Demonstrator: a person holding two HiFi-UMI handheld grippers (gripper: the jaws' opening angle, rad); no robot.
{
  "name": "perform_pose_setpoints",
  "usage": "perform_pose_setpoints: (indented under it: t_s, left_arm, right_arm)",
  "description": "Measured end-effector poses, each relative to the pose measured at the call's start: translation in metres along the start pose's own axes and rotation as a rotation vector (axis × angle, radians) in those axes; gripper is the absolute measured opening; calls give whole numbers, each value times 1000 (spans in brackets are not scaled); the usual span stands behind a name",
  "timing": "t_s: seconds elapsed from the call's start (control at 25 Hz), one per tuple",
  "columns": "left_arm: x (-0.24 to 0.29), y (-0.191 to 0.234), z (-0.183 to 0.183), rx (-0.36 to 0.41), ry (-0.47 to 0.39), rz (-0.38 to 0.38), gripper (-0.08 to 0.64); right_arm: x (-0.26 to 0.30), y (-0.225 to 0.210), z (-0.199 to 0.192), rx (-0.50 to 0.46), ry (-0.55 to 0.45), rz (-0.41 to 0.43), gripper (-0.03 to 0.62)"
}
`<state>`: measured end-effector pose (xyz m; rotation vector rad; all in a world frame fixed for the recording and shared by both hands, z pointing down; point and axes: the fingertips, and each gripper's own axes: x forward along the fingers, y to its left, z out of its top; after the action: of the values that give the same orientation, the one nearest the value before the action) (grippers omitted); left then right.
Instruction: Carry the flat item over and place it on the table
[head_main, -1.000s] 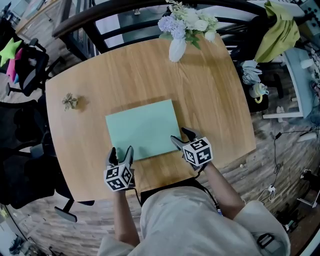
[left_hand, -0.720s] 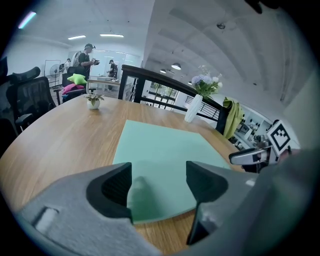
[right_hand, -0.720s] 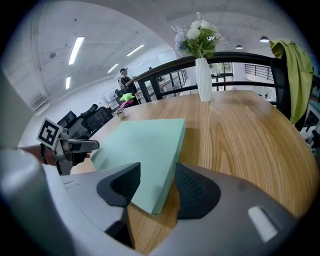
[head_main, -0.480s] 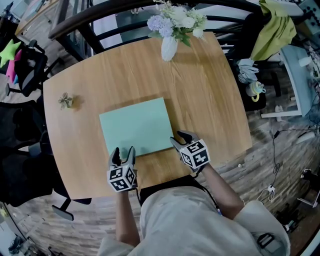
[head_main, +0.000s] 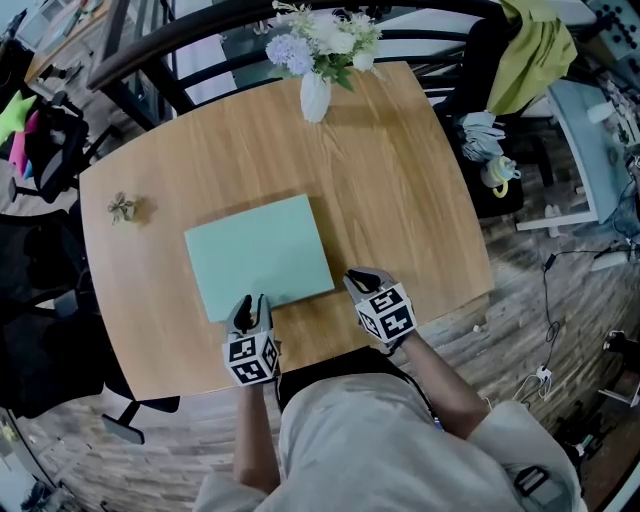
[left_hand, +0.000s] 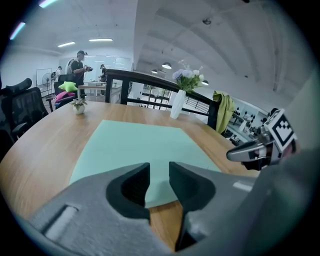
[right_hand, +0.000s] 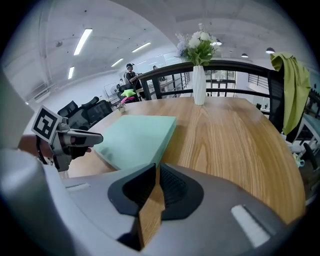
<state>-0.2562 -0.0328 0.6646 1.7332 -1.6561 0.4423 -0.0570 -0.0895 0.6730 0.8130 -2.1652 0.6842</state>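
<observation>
The flat item is a mint-green board (head_main: 258, 255) lying flat on the wooden table (head_main: 400, 170); it also shows in the left gripper view as the board (left_hand: 135, 145) and in the right gripper view as the board (right_hand: 137, 132). My left gripper (head_main: 250, 312) sits at the board's near edge; its jaws (left_hand: 159, 172) are closing, with a gap between them and nothing in it. My right gripper (head_main: 362, 280) is just right of the board's near right corner, apart from it. Its jaws (right_hand: 155, 170) are closing to almost touching over bare wood, holding nothing.
A white vase of flowers (head_main: 313, 95) stands at the table's far edge and a small dried sprig (head_main: 123, 207) near its left edge. Black office chairs (head_main: 40, 330) crowd the left side. A green cloth (head_main: 530, 50) hangs on a chair at the far right.
Both grippers' jaws have narrowed from wide open. The board still lies flat on the table. The head view has shifted a little to the right.
</observation>
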Motion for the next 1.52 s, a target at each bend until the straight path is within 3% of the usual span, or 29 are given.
perform_pose_setpoints:
  t_s: [0.08,0.36,0.92,1.52]
  left_arm:
    - [-1,-7,0,10,-6,2,97]
    - [-6,-29,0,40,-26,10,5]
    - [-14,-75,9,63,-39,-27,3]
    - [-36,-115,72,61,-183,-82,3]
  right_arm:
    - [-7,-3,0,-29,-13,-22,11]
    - [-23,-2,-3,-70,-47,-47,11]
    - [-44,14,10,-139,-130,-45,11]
    - [-89,16,79,-214,-359,-127,11]
